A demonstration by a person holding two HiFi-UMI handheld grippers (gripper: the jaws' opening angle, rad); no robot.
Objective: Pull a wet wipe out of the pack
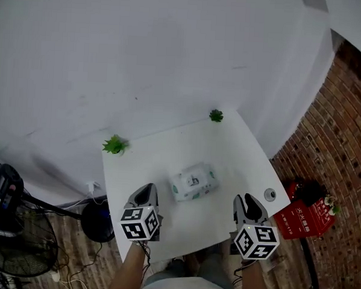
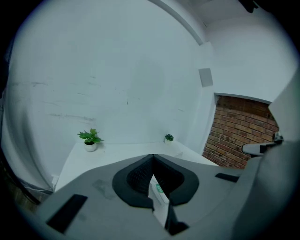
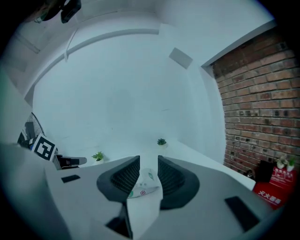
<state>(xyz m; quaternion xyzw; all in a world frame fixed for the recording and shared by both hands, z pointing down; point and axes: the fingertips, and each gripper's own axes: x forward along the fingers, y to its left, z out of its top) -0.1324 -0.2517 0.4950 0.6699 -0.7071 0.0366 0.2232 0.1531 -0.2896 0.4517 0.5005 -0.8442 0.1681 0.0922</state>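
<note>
The wet wipe pack (image 1: pixel 194 181) lies flat on the white desk (image 1: pixel 168 146), just below the middle of the head view and turned a little askew. It is a soft white pouch with green print at its ends and a pale flap on top. We see no wipe standing out of it, and whether the flap is open is too small to tell.

Both tools hover nearer the lower edge, apart from the pack. The left hand-held gripper (image 1: pixel 146 190) has its jaw tips pressed together on nothing. The right hand-held gripper (image 1: pixel 248 202) has its jaws parted, with the pack showing far off through the gap.

We judge the step in hand to be the approach. To do it well we would press the pack down with one tool, so it cannot lift or slide, and bring the other onto the flap from above, pinching only the top sheet and drawing it straight up
</note>
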